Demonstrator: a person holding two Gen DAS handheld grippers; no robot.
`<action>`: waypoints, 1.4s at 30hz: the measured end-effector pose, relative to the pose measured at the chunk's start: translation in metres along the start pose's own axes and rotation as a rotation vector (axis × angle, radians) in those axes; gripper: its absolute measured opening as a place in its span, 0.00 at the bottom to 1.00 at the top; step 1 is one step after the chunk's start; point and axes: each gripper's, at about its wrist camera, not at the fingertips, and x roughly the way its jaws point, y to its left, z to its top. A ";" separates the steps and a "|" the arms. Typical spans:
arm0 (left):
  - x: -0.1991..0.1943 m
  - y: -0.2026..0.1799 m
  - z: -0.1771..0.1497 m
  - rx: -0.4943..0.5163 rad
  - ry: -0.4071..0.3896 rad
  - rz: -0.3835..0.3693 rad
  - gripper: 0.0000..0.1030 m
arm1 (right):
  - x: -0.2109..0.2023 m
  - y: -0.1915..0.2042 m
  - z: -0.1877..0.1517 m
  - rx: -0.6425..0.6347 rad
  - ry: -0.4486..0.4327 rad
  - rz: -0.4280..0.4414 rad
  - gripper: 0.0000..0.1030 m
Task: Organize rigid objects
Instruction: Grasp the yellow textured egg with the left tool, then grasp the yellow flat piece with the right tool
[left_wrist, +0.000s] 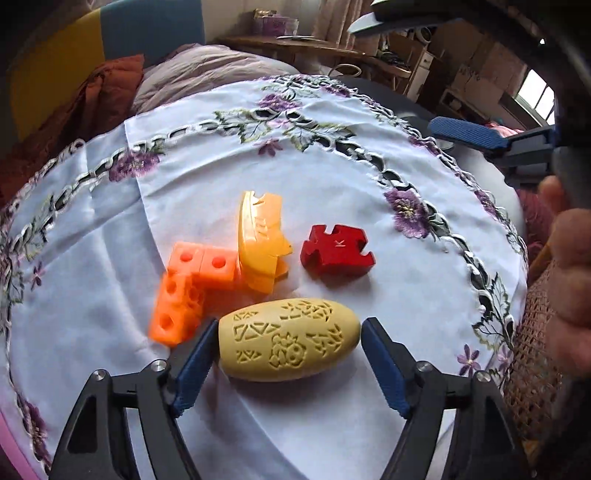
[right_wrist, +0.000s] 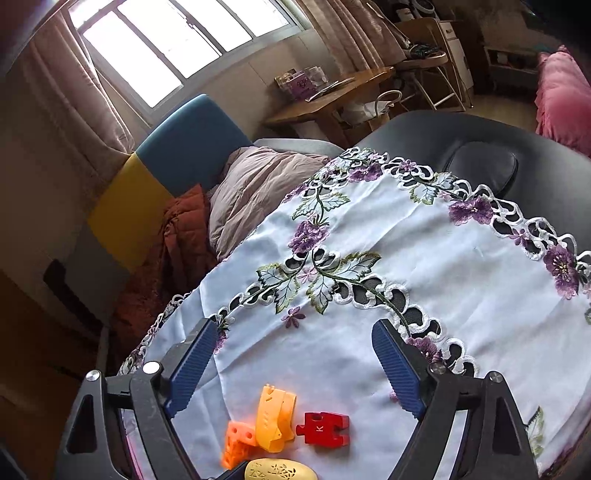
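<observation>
Between the spread jaws of the left gripper (left_wrist: 288, 354) lies a yellow carved egg-shaped block (left_wrist: 290, 339), resting on its side on the white tablecloth (left_wrist: 406, 295). The left pad looks to touch or nearly touch its blunt end, while a small gap shows at the right pad, so the jaws stand apart around it and are not clamped. Just beyond the left finger sits an orange L-shaped block with round holes (left_wrist: 192, 284), and against its far side leans a yellow-orange plastic piece (left_wrist: 260, 240), standing on edge. To the right of that, a little apart, lies a red puzzle-piece block marked K (left_wrist: 336, 249).

The right gripper (right_wrist: 295, 369) hovers over the cloth with its blue ribbed fingers (right_wrist: 192, 369) wide apart and nothing between them. Below its fingers the same cluster shows: orange block (right_wrist: 238, 441), yellow-orange piece (right_wrist: 275, 417), red block (right_wrist: 325, 428), and the egg-shaped block (right_wrist: 279, 470) at the lower edge.

The cloth is wrinkled, bordered with embroidered purple flowers (right_wrist: 308, 236) and cutwork leaves, and drapes over a dark padded surface (right_wrist: 480, 147). Beyond its far edge are a grey-pink quilt (right_wrist: 258, 184), a rust-coloured blanket (right_wrist: 184, 229), a blue and yellow headboard (right_wrist: 166, 158), a wooden desk (right_wrist: 332, 99), curtains and a bright window (right_wrist: 166, 37).
</observation>
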 end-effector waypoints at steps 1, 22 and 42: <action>-0.002 0.003 -0.002 -0.019 -0.011 -0.010 0.76 | 0.001 0.000 0.000 -0.001 0.002 0.000 0.84; -0.070 0.068 -0.114 -0.154 -0.183 0.173 0.76 | 0.050 0.039 -0.034 -0.259 0.262 -0.021 0.78; -0.068 0.059 -0.122 -0.107 -0.246 0.223 0.76 | 0.063 0.056 -0.050 -0.382 0.304 -0.056 0.60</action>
